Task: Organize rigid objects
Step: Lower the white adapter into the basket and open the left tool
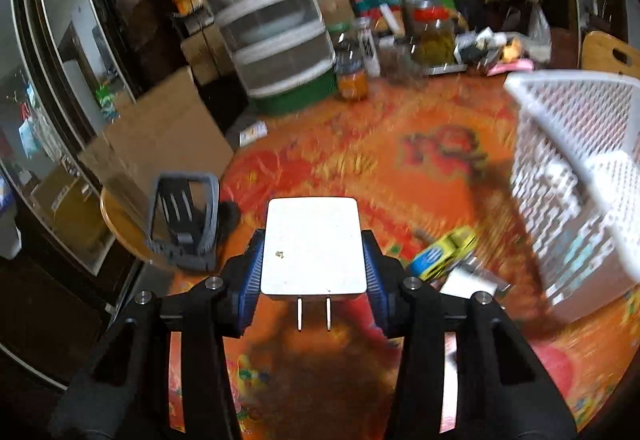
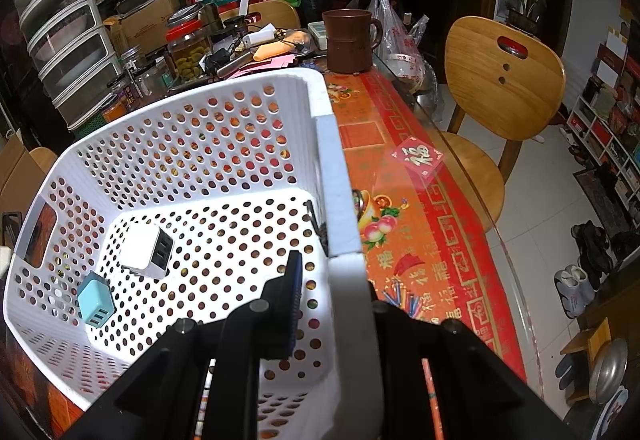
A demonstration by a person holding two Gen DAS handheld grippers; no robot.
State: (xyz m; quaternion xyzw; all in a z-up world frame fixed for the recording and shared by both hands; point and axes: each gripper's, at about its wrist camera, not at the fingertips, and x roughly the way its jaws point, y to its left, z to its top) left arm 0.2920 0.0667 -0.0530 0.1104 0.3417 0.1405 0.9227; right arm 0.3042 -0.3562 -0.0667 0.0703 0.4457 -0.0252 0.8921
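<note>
My left gripper [image 1: 313, 260] is shut on a white plug charger [image 1: 313, 246], prongs pointing back at the camera, held above the orange tablecloth. The white perforated basket [image 1: 576, 144] stands to its right. My right gripper [image 2: 334, 292] is shut on the basket's right wall [image 2: 340, 200], one finger [image 2: 290, 304] inside and the other hidden outside. Inside the basket lie a white USB charger [image 2: 146, 250] and a light blue USB charger [image 2: 95, 300]. A yellow-blue item [image 1: 442, 252] and a silvery packet [image 1: 474, 280] lie on the table right of the left gripper.
A grey phone stand [image 1: 184, 220] sits at the table's left edge. Jars [image 1: 352, 68], a stacked drawer unit [image 1: 272, 20] and clutter line the far side. A brown mug [image 2: 350, 40] stands behind the basket. A wooden chair [image 2: 500, 80] is right of the table.
</note>
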